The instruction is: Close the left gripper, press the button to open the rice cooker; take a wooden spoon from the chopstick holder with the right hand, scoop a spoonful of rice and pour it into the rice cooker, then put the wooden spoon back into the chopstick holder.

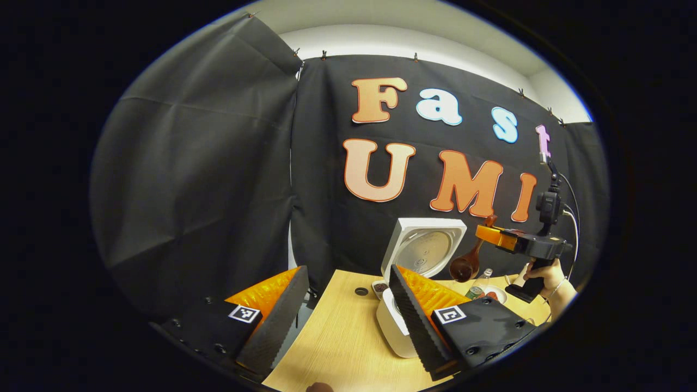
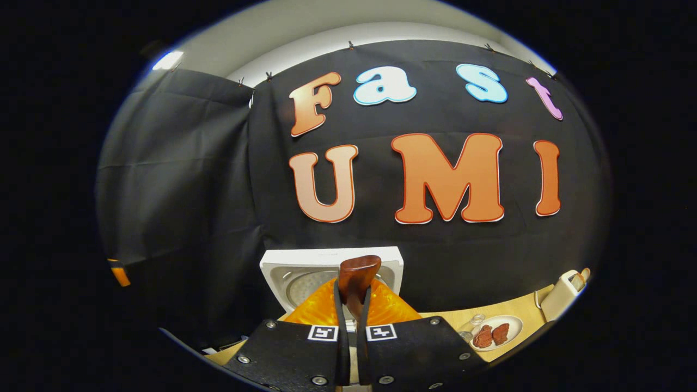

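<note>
Right gripper: jaws drawn in tight on one wooden spoon, both fingers pressing the handle, whose rounded end stands up between them in the right gripper view. From the left gripper view the same gripper is held aloft by a hand, with the spoon hanging handle-up and bowl-down below its fingers, above and beside the cooker. Whether the bowl carries rice cannot be told. Left gripper: jaws spread wide, holding nothing, hovering over the table. One rice cooker, lid standing open, sits just ahead of the left gripper's right finger; in the right gripper view its lid rises directly ahead of the fingers. Handling, as a judgement: the spoon looks light, rigid and smooth, likely to pivot in a narrow pinch, so a hold on the upper handle with the bowl kept level would suit carrying grain; tipping calls for a slow roll of the wrist. The cooker looks heavy and stable enough not to shift. Also counted: one plate with two reddish pieces, to the right gripper's lower right; one bottle under the spoon; one small dish of dark grains beside the cooker; one pale holder-like object at the far right edge, possibly the chopstick holder.
</note>
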Action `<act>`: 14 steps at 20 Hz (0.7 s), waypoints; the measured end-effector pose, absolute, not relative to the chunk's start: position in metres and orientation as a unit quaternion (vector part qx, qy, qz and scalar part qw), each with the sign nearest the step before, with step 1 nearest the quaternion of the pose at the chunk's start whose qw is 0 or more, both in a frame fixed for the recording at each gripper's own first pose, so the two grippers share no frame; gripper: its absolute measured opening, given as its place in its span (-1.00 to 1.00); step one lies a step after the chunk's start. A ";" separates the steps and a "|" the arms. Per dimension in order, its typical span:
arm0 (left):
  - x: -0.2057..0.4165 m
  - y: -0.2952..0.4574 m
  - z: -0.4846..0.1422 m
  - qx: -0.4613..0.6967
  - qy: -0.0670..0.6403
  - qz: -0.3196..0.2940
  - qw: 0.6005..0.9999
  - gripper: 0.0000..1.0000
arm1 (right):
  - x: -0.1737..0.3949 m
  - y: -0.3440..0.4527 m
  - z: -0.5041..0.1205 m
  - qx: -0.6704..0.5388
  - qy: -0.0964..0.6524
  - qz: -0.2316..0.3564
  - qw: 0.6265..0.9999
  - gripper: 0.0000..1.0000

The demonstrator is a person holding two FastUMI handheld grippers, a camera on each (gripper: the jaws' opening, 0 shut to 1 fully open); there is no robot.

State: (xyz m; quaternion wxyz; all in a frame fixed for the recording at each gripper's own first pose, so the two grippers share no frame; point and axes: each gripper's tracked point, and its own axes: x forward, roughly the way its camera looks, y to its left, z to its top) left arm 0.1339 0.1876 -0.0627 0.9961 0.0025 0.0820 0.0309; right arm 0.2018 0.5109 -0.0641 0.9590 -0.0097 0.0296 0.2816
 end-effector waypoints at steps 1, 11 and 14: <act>0.133 0.187 -0.064 0.003 0.083 0.031 0.996 1.00 | 0.199 0.511 -0.064 -0.018 0.027 0.284 0.958 -0.92; 0.117 0.171 -0.052 -0.017 0.069 0.024 0.997 1.00 | 0.189 0.456 -0.044 0.074 0.042 0.268 0.960 -0.91; 0.111 0.158 -0.049 -0.015 0.064 0.018 0.998 1.00 | 0.187 0.408 -0.038 0.089 0.038 0.238 0.966 -0.91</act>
